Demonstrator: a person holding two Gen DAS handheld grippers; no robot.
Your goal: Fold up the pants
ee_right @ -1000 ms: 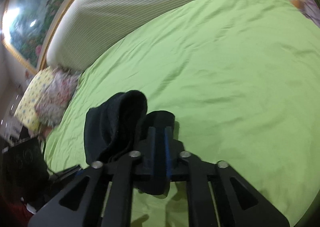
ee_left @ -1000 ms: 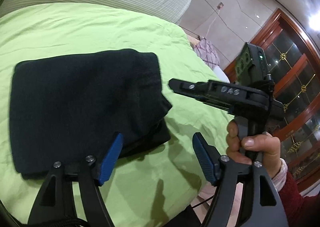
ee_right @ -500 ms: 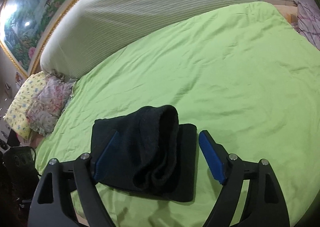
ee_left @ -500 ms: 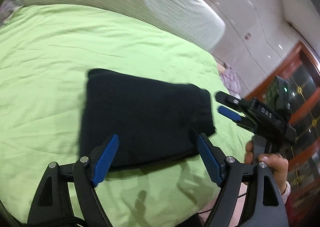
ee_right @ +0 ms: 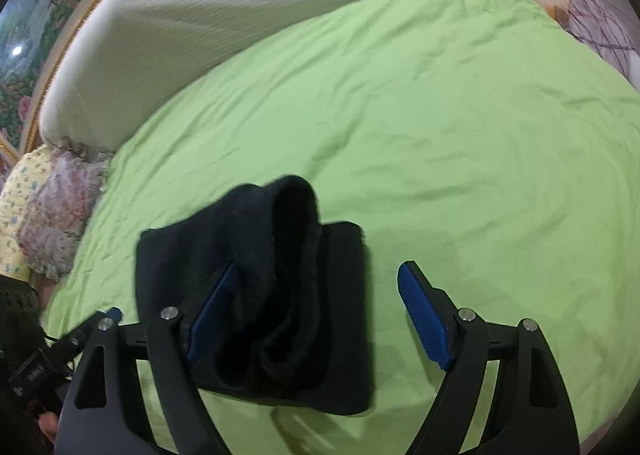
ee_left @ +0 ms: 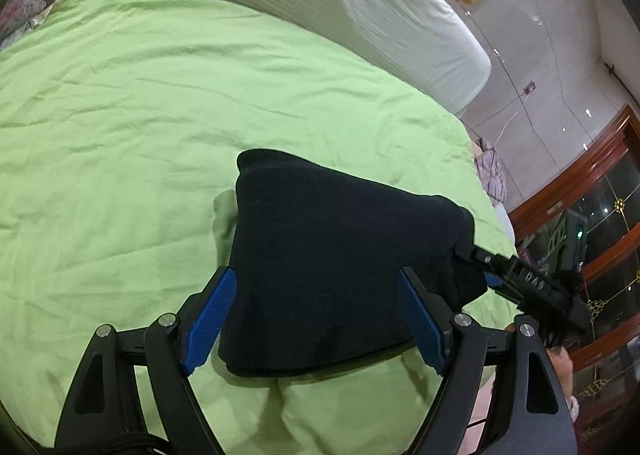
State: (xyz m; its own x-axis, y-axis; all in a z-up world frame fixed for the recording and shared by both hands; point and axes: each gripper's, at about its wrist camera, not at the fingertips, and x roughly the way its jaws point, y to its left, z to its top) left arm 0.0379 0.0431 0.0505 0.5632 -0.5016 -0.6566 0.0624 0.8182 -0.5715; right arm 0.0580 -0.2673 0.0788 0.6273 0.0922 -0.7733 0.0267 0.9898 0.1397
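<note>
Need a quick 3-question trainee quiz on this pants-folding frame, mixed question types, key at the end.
1. True or false: the left tool is shut on the black pants.
2. What surface do the pants lie on: A) wooden floor B) green bedsheet C) white chair?
3. Fill in: the right tool is ____.

Key: 1 false, it is open. 2 B. 3 open.
</note>
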